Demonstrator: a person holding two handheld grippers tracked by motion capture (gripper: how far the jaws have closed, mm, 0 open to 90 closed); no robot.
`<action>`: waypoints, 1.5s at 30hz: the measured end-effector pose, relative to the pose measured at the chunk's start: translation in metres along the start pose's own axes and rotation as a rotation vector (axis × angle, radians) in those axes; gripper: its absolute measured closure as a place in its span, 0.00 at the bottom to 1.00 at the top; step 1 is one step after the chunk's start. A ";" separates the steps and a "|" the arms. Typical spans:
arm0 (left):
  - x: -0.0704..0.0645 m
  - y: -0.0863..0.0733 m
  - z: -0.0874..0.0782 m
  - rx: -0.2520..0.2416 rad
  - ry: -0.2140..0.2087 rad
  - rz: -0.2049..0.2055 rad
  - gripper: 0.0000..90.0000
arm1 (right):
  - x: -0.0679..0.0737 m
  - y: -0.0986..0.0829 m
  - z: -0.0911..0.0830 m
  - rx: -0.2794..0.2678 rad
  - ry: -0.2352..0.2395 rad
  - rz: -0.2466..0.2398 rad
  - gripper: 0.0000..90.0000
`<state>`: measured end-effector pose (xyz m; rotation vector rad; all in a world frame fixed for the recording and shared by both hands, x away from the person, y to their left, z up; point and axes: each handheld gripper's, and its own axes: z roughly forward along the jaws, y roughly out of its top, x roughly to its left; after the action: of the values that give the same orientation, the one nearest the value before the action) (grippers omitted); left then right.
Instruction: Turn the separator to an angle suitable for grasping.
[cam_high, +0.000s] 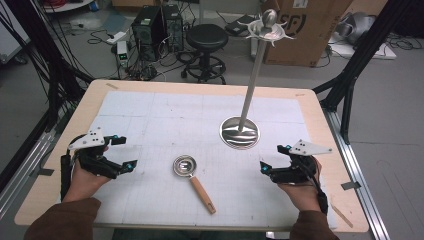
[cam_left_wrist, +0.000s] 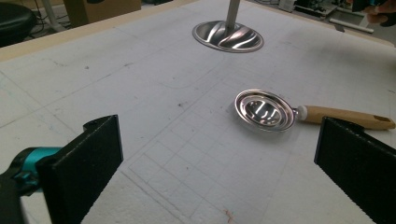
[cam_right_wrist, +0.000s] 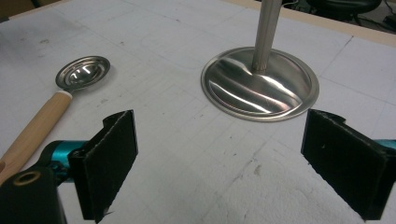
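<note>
We note the left gripper (cam_high: 124, 153) at the left of the counter (cam_high: 310, 105), held in the person's left hand (cam_high: 85, 177), jaws spread wide and holding nothing; in the left gripper view its two black jaws stand far apart over the white gridded mat (cam_left_wrist: 140, 93), with nothing between them. Moving right, a metal scoop with a wooden handle (cam_high: 192, 180) lies flat on the mat near the front middle, bowl toward the back, handle pointing toward the person and slightly right. The left gripper view shows the ringed inside of the bowl facing up, a detail we cannot make out from the high view. Further right and back stands a tall metal stand (cam_high: 241, 131), round base on the mat, well apart from the scoop; from above we see its pole rise to a spiked crown with a ball on top, while both gripper views cut the pole off just above the base. At the right, the right gripper (cam_high: 270, 159) sits in the right hand (cam_high: 300, 187), jaws likewise wide open and empty; its own view places the stand's base just beyond the jaws.
</note>
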<state>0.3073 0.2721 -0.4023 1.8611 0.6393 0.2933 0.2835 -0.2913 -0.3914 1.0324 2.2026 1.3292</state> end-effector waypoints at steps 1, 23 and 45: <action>0.000 0.000 0.000 0.002 0.001 0.001 0.02 | 0.000 0.000 0.000 0.003 0.001 0.003 0.11; -0.002 0.004 -0.001 -0.006 -0.008 0.015 0.02 | 0.035 0.015 0.032 0.077 0.080 -0.073 0.11; -0.002 0.004 -0.002 -0.007 -0.002 0.015 0.02 | 0.090 0.029 0.076 0.161 0.187 -0.173 0.15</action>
<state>0.3059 0.2712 -0.3981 1.8598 0.6225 0.3031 0.2837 -0.1704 -0.3977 0.7764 2.5091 1.2318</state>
